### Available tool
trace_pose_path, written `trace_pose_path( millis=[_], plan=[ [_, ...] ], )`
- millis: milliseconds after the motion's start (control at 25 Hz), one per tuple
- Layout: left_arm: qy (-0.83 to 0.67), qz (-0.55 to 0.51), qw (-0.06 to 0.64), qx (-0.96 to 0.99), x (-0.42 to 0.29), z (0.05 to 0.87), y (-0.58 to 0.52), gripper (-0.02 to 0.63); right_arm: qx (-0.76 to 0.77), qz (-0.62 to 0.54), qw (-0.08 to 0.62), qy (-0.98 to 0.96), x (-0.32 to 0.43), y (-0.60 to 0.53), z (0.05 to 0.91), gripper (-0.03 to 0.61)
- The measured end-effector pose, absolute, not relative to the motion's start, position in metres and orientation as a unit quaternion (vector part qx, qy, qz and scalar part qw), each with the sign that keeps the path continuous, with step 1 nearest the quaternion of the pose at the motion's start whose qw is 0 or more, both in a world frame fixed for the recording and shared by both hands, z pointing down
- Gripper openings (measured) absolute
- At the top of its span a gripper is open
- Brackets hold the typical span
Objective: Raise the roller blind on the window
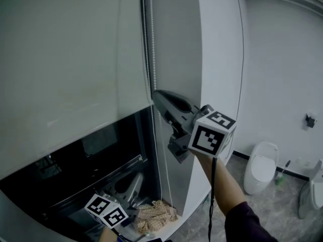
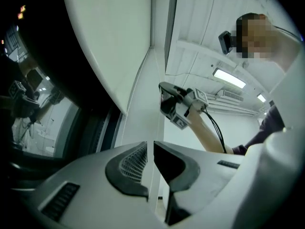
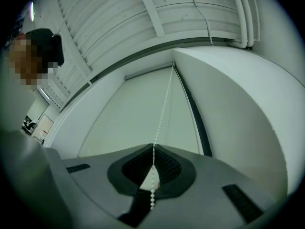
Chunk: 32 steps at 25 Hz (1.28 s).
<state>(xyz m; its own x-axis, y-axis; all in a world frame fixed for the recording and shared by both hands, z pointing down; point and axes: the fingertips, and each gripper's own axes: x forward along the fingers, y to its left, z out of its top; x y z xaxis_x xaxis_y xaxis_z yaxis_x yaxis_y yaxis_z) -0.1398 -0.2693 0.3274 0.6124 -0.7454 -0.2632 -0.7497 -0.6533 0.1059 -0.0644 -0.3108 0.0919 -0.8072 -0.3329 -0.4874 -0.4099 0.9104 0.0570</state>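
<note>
Right gripper (image 1: 157,96) is clamping the bead chain (image 1: 150,44). In the right gripper view the jaws are meeting on the beads (image 3: 153,149), with a short tail hanging out the near side.

The chain is running vertically: from the clamp it is going straight up along the right edge of the roller blind (image 1: 75,69) to the roller at the top. The rest is dropping down toward the sill. The next pull will probably need to go along that axis, straight down with no side load. I can't tell which strand lifts the blind.

The blind is covering the upper part of the window (image 1: 60,170), and dark glass is showing only below its bottom edge, so most of the raise is still to do. The clamp is sitting level with that bottom edge, at its right end.

Left gripper (image 1: 130,181) is waiting lower and to the left, near the sill. Its jaws are standing a narrow slit apart with nothing seen in them (only white frame behind). It is well below the right gripper, which suits a hand-over-hand regrip.

No brands or readable text are showing, only the square markers on the gripper cubes.
</note>
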Motion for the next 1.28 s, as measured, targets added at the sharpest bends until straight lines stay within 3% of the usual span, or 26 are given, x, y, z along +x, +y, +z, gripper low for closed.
trace_pose_path(
  millis=[360,720,1040,1280],
  plan=[
    [0.38,0.149,0.076,-0.91,-0.101,0.239,-0.295,0.014,-0.247,0.117,0.127,0.954,-0.059,-0.311,0.204,0.017],
    [0.334,0.17,0.102,-0.921,-0.057,0.157,-0.313,0.015,-0.257,0.096,0.061,0.96,-0.046,-0.293,0.3,0.017],
    [0.331,0.184,0.127,-0.917,-0.042,0.112,-0.321,0.015,-0.243,0.074,0.077,0.964,-0.039,-0.277,0.327,0.017],
    [0.369,0.162,0.151,-0.903,-0.042,0.124,-0.316,0.014,-0.262,0.067,0.073,0.96,-0.03,-0.287,0.342,0.017]
  ],
)
